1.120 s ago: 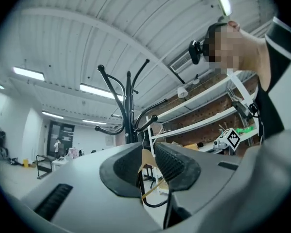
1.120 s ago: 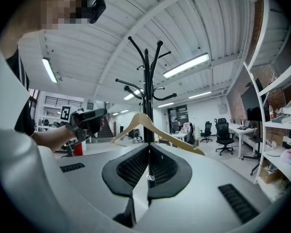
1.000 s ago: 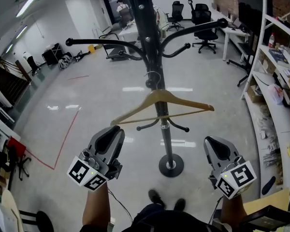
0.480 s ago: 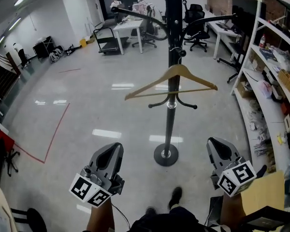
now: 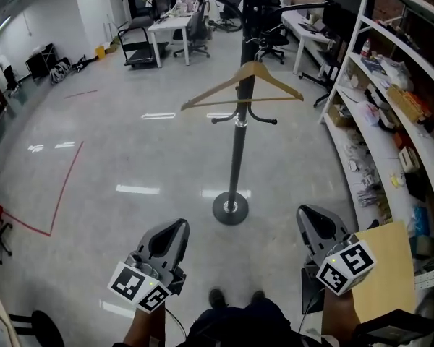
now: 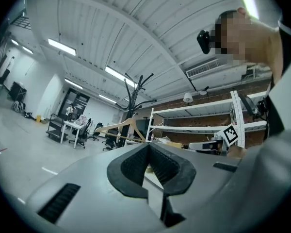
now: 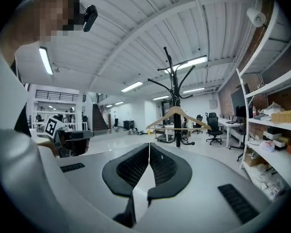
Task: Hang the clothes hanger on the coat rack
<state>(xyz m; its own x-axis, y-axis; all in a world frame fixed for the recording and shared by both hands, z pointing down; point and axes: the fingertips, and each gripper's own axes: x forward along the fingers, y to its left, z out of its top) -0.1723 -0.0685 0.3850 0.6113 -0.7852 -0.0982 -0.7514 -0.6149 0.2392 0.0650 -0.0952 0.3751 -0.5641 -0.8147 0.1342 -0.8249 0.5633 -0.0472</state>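
Two claws shut, empty: left claw (image 5: 175,230) lower left, right claw (image 5: 312,217) lower right. Hanger (image 5: 254,66) hangs on coat rack (image 5: 235,165), upper centre, well apart from both.

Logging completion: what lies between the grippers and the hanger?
Head view: only floor and the coat rack's base lie between. The hanger hangs on the rack; left gripper and right gripper are shut, empty.

Head camera looks down; all views share coat rack (image 5: 236,157).
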